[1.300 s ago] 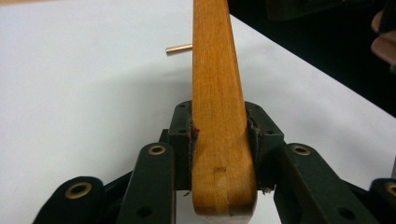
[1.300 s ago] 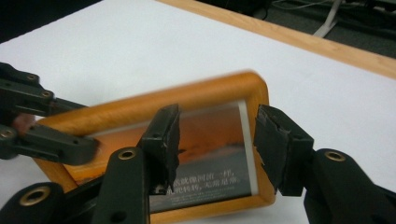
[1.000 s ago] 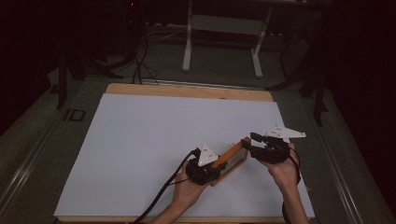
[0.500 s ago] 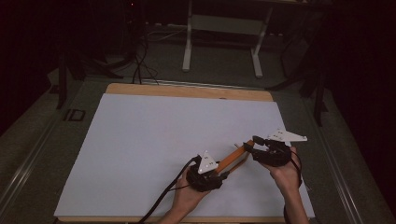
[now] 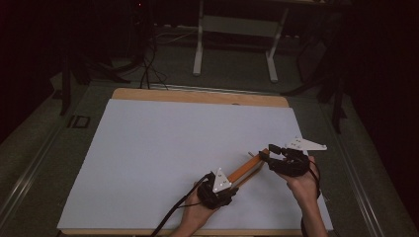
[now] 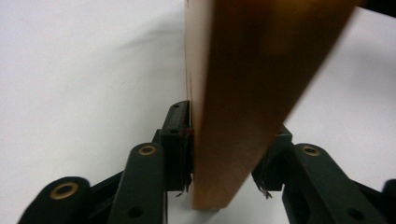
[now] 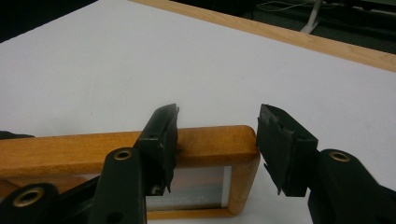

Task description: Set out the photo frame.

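frame: wooden picture frame [image 5: 249,169] sits on the white mat [image 5: 163,148], near the mat's front-right corner, well apart from the mat's far wood edge [image 5: 197,95].

long axis: runs diagonal across the mat, from near-left up to far-right. Each end goes to one hand, so neither hand is really "nearer" — they split it.

left gripper: left gripper [image 5: 217,190] is at the frame's near/low end. Jaws have just been closing, w/ the frame edge between them; in the left gripper view the pads [image 6: 180,140] look pressed on both faces of the wood [image 6: 243,93], so it's pinching the frame edge-on.

right gripper: right gripper [image 5: 274,159] is at the frame's far end, jaws spread wide. One pad [image 7: 163,135] is up against the top rail [image 7: 93,149], the other pad [image 7: 280,144] hangs off past the frame's corner, not touching. So no grip there imo.

what matters next: frame lies straight ahead of the right jaws, but its corner sits off to one side of the gap. Probably needs a sideways shift before it can clamp.

high view vs gripper views: high view gives the diagonal + both hands, but jaws are too small to read. Right gripper view shows glass and a photo inside [image 7: 187,186], blurry tho. Left gripper view shows the pinch.
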Tool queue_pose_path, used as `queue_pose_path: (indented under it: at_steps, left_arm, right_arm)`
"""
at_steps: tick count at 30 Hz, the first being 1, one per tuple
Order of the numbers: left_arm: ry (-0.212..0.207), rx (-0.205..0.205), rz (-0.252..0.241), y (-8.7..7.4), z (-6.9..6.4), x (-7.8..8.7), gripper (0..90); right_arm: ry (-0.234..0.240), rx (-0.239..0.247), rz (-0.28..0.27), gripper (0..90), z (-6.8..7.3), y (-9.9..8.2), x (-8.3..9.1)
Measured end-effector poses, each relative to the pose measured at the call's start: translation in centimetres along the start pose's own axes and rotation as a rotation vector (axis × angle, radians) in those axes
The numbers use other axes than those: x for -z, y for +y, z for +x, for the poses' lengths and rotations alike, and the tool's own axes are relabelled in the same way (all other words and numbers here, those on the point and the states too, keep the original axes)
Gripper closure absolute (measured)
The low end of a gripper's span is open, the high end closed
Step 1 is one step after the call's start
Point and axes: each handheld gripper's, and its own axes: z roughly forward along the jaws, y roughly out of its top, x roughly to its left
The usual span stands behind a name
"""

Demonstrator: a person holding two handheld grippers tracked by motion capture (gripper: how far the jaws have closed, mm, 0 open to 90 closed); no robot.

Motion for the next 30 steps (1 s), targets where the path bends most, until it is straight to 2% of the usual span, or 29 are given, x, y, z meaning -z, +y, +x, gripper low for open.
queue_pose_path:
  at_steps: [2,6,11,14,25,27,30]
  left_arm:
    - [-0.002,0.003,-0.018,0.0,0.1,-0.1,63.8]
    - [0.016,-0.019,-0.037,-0.1,-0.1,-0.1,66.5]
    - [0.021,-0.009,-0.053,0.0,0.7,0.0,68.7]
    - [0.020,-0.024,-0.062,0.3,1.0,0.2,69.0]
    - [0.003,-0.148,-0.097,4.0,1.4,1.4,69.1]
    - [-0.018,-0.147,-0.099,4.7,1.8,1.6,69.1]
    - [-0.055,-0.114,-0.095,5.8,2.7,2.0,69.1]
  right_arm:
    - [0.001,0.001,-0.001,47.8,0.0,0.0,0.0]
    - [0.000,0.004,-0.001,47.8,0.0,0.0,0.0]
    - [-0.004,0.002,-0.008,47.8,-0.1,-0.1,0.0]
    - [-0.009,0.001,-0.015,47.7,-0.1,-0.1,0.1]
    - [-0.028,-0.020,-0.069,47.8,-0.4,0.0,0.9]
    - [-0.032,-0.030,-0.079,47.8,-0.6,-0.1,1.0]
    - [-0.043,-0.046,-0.096,47.8,-0.6,-0.2,1.1]
